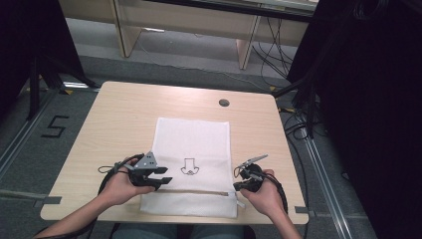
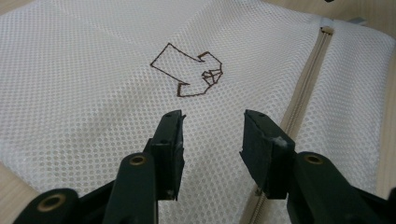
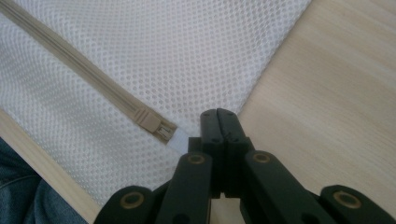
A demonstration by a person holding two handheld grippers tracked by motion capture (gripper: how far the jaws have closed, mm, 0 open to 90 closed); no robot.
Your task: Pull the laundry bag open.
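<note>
A white mesh zippered laundry bag (image 1: 193, 149) lies flat at the light wooden counter's (image 1: 119, 114) near edge. The right gripper (image 3: 219, 116) pinches the zipper's white pull tab (image 3: 180, 140); the left gripper (image 2: 212, 126) hovers wide. Probably unzipping: pin the mesh, pull along the zipper.

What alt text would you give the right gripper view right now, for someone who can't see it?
The right gripper, jaws closed together, sits at the edge of a white mesh bag beside the end of its beige zipper, where a white tab meets the jaws. Bare wooden table lies to the right.
</note>
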